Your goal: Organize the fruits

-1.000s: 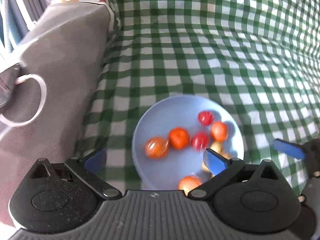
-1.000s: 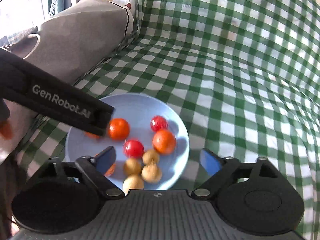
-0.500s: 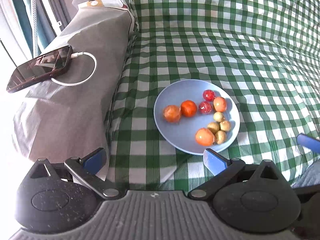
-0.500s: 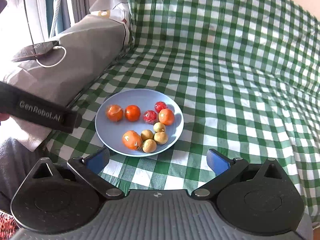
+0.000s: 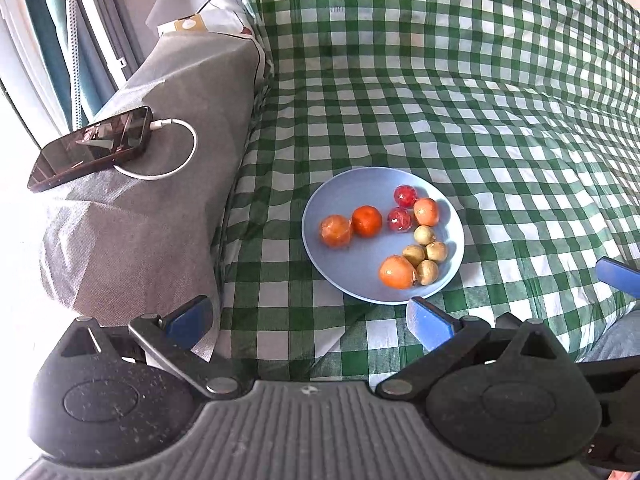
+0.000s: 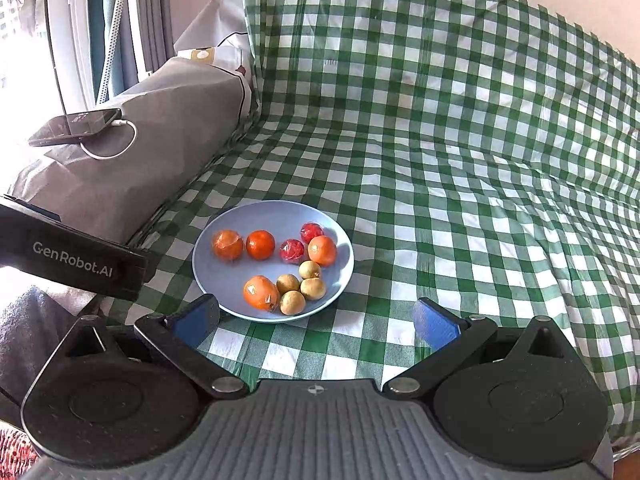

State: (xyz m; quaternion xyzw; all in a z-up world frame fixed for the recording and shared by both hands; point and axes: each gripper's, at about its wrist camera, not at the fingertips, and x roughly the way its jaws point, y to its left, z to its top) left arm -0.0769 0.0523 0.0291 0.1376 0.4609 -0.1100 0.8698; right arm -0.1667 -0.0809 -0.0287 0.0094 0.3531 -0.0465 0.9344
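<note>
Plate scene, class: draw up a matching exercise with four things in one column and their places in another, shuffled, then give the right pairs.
Things:
1. phone
2. plate
3. cable
4. brown fruits

Places:
A. on the checked cloth
B. lying on the grey cover
C. clustered on the plate's right side
D. plugged into the phone, looping over the grey cover

Pairs: 1-B, 2-A, 3-D, 4-C

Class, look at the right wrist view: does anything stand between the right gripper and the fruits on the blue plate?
Nothing visible does. Only bare checked cloth lies between the open right gripper and the blue plate. The left gripper is off to the side.
</note>
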